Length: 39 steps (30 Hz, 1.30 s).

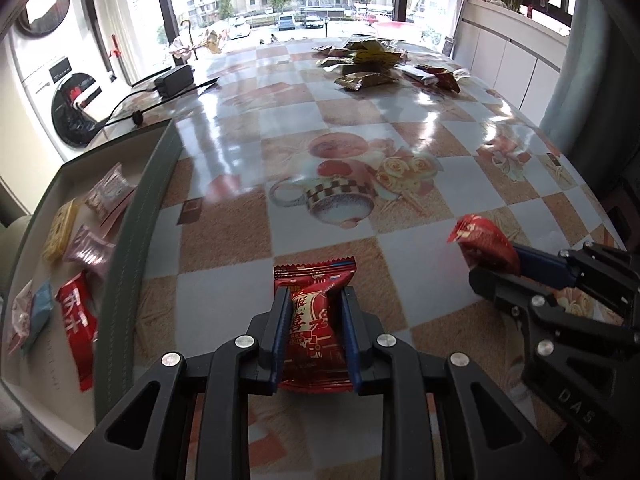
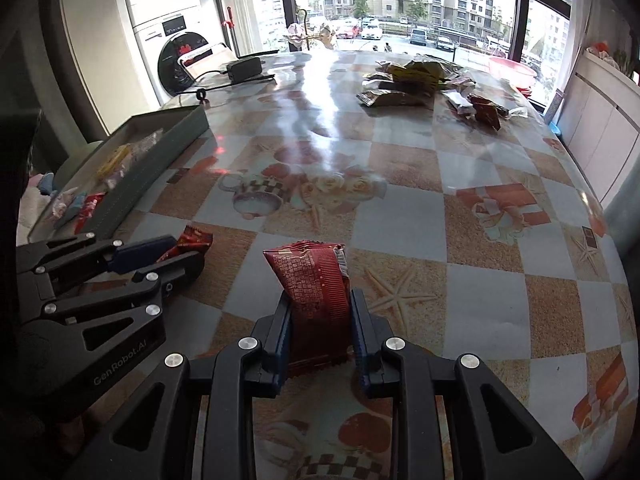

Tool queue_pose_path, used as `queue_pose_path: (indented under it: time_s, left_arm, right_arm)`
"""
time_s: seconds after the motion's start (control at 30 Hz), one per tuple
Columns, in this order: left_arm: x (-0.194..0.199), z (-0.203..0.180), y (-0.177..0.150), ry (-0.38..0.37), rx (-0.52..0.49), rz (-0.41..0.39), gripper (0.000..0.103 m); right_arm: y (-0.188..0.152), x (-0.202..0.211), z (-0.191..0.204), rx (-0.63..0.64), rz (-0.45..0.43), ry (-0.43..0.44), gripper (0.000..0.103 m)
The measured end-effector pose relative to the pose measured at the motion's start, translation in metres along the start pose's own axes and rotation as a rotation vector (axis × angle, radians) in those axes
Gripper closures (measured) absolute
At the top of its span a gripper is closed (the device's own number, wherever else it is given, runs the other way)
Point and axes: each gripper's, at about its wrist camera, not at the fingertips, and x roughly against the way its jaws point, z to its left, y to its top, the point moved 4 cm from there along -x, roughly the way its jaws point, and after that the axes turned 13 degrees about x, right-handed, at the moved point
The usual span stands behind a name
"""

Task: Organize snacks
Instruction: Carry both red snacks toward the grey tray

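We hold a red foil snack packet (image 1: 314,312) pinched in our left gripper (image 1: 314,320) and a second red crinkled packet (image 2: 316,292) clamped in our right gripper (image 2: 320,320), above the glossy checked tablecloth (image 1: 360,120). Slick foil could slip free before the grey-green tray (image 1: 132,240) to our left.

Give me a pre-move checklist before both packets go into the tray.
1. Left gripper shut on red snack packet: ok.
2. Right gripper shut on dark red packet: ok.
3. Both packets lifted off the table: cannot tell.
4. Free floor in the green tray near the sorted snacks: ok.
5. Path to the tray free of objects: ok.
6. Grippers apart from each other: ok.
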Motion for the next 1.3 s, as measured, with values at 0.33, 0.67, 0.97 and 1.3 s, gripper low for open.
queue_pose_path:
  time_s: [0.33, 0.67, 0.97, 1.3]
  left_arm:
    - [0.034, 0.043, 0.011, -0.07, 0.105, -0.024, 0.1]
    - [0.034, 0.062, 0.006, -0.141, 0.167, -0.004, 0.102]
    - [0.043, 0.048, 0.014, -0.156, -0.005, -0.017, 0.014]
    - [0.016, 0.034, 0.012, -0.081, -0.334, 0.1, 0.014]
  right_arm:
    - [0.026, 0.011, 0.031, 0.055, -0.045, 0.058, 0.076]
    - [0.031, 0.012, 0.033, 0.043, -0.058, 0.064, 0.076]
    - [0.021, 0.014, 0.019, 0.0, -0.063, 0.068, 0.076]
    - [0.015, 0.017, 0.013, -0.035, -0.083, 0.09, 0.076]
